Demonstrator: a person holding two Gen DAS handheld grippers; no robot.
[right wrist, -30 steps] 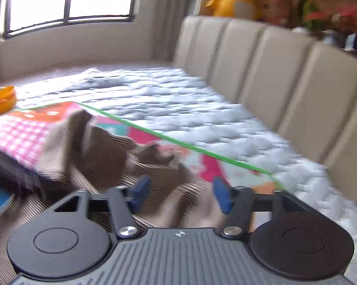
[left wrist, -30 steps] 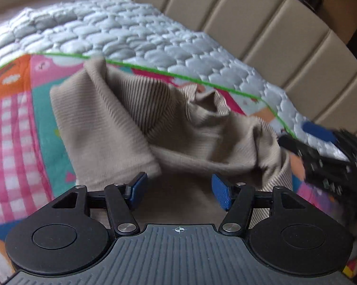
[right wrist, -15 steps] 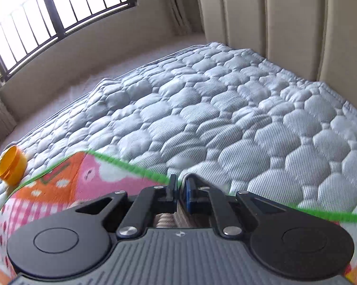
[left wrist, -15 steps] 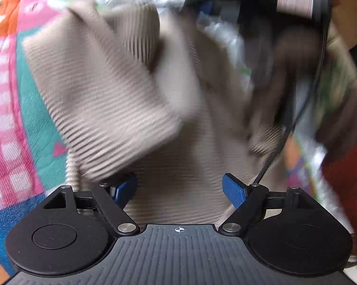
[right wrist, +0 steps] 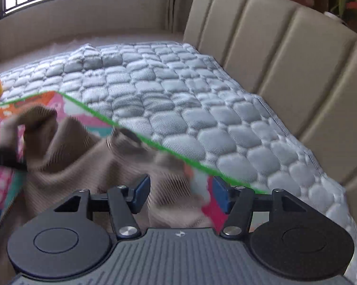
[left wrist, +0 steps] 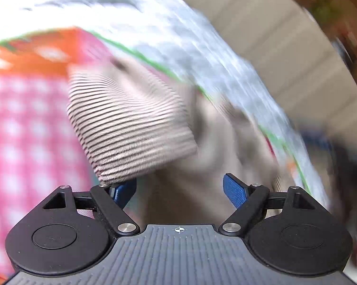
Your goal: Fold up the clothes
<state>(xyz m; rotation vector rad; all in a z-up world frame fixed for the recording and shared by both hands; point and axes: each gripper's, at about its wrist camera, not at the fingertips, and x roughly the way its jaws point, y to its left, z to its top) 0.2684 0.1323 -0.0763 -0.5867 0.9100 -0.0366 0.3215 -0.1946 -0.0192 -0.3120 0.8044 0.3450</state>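
Right gripper (right wrist: 180, 191), pinched together half a second ago, now spread over the crumpled beige garment (right wrist: 83, 152) (mat's green edge (right wrist: 135, 130) alongside); left gripper (left wrist: 179, 191) likewise wide apart, empty.

A beige ribbed garment (right wrist: 78, 156) lies on a pink-checked, green-edged mat (left wrist: 24, 123) over grey quilted bedding (right wrist: 178, 95).

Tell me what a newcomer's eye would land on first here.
A rumpled beige ribbed garment heaped on a bright patchwork mat with a green edge, which lies on a grey quilted bed cover. Both the left gripper and the right gripper hang open just above the cloth.
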